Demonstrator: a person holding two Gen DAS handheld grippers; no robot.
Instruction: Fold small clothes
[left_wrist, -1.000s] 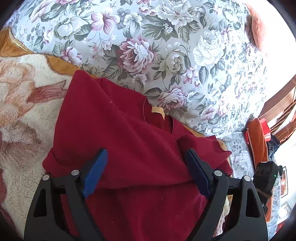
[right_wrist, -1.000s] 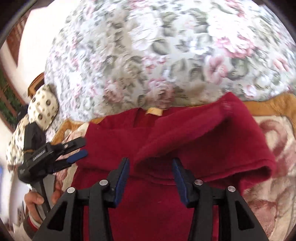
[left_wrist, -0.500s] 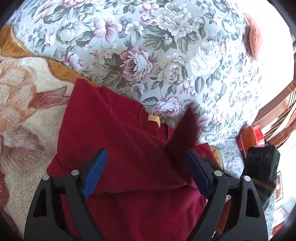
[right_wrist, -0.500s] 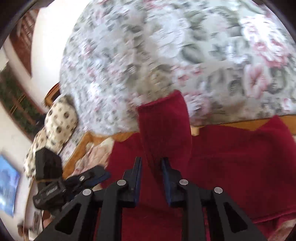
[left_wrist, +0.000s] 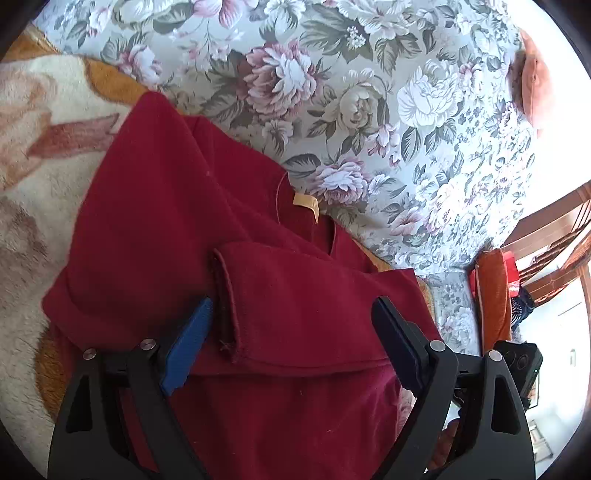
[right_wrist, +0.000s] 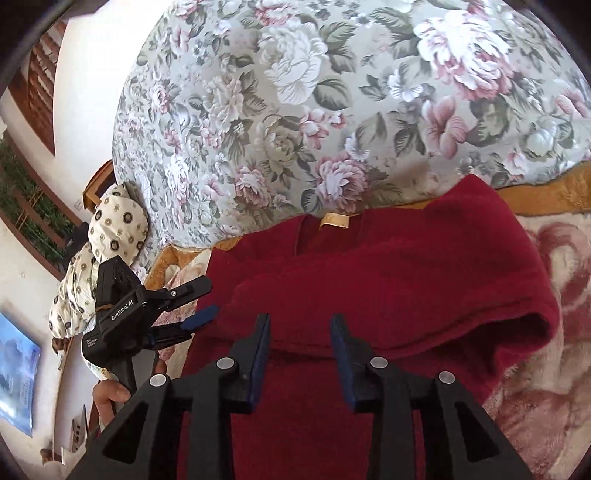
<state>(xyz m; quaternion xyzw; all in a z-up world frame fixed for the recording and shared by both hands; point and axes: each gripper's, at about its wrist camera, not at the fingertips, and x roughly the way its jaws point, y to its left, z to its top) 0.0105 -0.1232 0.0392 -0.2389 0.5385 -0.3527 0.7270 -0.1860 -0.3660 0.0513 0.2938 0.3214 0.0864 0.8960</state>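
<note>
A dark red sweater (left_wrist: 177, 221) lies flat on a fluffy blanket, its collar and yellow label (left_wrist: 304, 203) pointing at the floral bedspread. One sleeve (left_wrist: 295, 291) lies folded across the chest, with its cuff (left_wrist: 225, 306) beside my left blue pad. My left gripper (left_wrist: 291, 317) hovers wide open over that sleeve, gripping nothing. It also shows at the left edge of the sweater (right_wrist: 369, 280) in the right wrist view, as the left gripper (right_wrist: 205, 301). My right gripper (right_wrist: 300, 330) is over the lower fold, its jaws opening, with cloth below them but not pinched.
The cream and orange blanket (left_wrist: 33, 206) lies on a floral bedspread (right_wrist: 314, 110). A spotted pillow (right_wrist: 114, 229) sits at the bed's far side. An orange cushion (left_wrist: 491, 295) and wooden chair (left_wrist: 554, 229) stand off the bed's edge. A hand (right_wrist: 110, 395) holds the left tool.
The right gripper closed on the sleeve, lifted it and carried it across the chest, then released it. The sleeve now lies flat with its cuff by the left pad. The left gripper barely moved.
</note>
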